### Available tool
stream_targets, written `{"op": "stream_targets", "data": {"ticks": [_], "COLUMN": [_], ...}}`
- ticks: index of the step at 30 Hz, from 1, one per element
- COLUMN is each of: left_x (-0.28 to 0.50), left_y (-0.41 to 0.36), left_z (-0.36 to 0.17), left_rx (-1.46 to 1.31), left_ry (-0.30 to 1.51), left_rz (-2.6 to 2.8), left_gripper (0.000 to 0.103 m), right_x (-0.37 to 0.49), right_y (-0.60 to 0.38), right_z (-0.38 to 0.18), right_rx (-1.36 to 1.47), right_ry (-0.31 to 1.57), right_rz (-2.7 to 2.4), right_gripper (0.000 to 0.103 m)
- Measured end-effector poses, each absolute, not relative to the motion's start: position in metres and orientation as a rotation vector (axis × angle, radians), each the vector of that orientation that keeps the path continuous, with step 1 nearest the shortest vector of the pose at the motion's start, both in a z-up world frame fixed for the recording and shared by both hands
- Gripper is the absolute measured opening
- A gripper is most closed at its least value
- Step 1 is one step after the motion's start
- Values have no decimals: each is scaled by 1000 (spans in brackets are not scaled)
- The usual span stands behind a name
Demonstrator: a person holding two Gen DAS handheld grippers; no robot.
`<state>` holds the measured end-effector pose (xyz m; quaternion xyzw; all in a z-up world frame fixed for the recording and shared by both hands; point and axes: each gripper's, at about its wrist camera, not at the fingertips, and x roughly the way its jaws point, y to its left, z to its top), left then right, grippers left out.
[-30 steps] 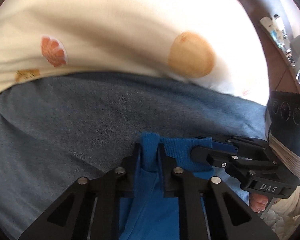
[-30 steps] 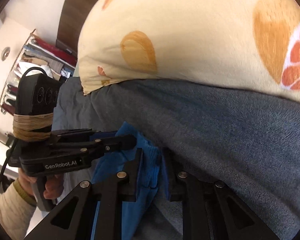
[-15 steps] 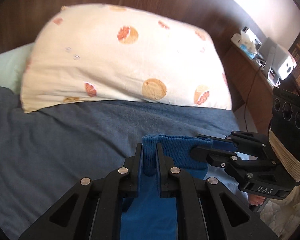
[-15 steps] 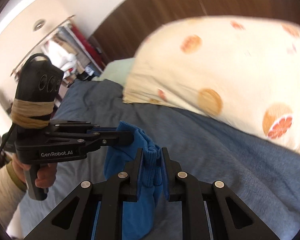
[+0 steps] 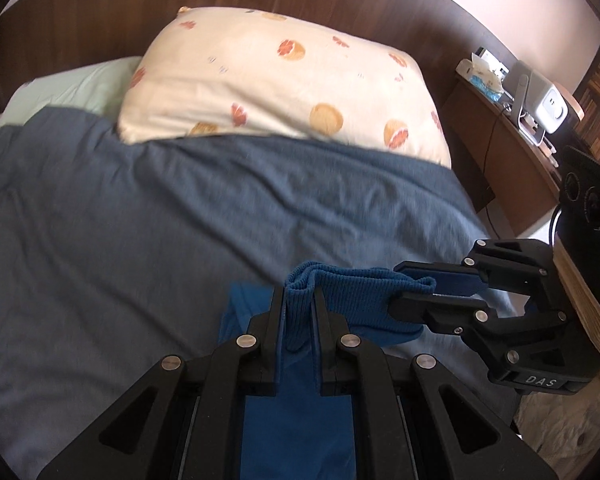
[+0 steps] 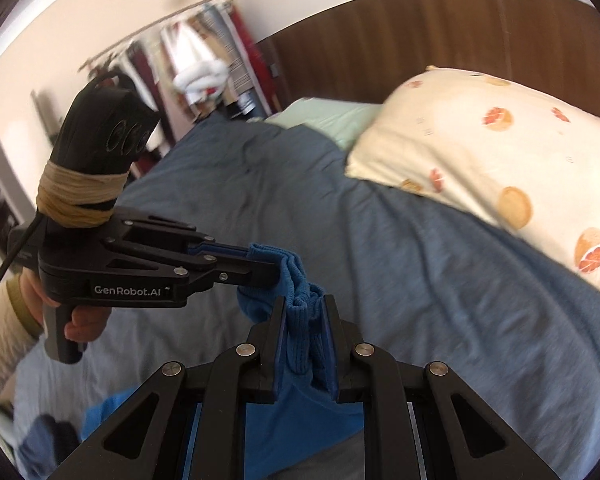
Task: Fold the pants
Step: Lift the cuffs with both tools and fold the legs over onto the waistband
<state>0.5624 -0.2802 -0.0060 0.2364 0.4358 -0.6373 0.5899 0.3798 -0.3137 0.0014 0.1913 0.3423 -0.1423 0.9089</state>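
Left wrist: blue pants (image 5: 300, 300) cuff pinched inside left hand-held gripper (image 5: 298, 308), right hand-held gripper (image 5: 412, 292) likewise clamped

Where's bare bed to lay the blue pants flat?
Free: the blue-grey duvet between the citrus-print pillow and the grippers. Crowded: the nightstand; a heap of clothes at the near edge behind the left gripper.

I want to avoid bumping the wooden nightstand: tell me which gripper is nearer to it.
Right. The right gripper sits on the nightstand's side of the blue pants; the left gripper grips them further toward the bed's middle.
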Motion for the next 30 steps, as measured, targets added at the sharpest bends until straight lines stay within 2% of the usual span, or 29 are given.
{"op": "stream_targets", "data": {"ticks": [10, 30], "left_x": [564, 574], "left_y": [-200, -117], "left_z": [-44, -129], "left_rx": [562, 676], "left_ry": [1047, 1194], "left_rz": [-1438, -1263], "left_gripper": [12, 9], "right_x": [385, 403], "right_y": [-224, -118], "right_z": [-24, -105], "right_rx": [277, 27], "right_ry": [781, 970], "right_rz": [-228, -82], "right_gripper": [17, 17]}}
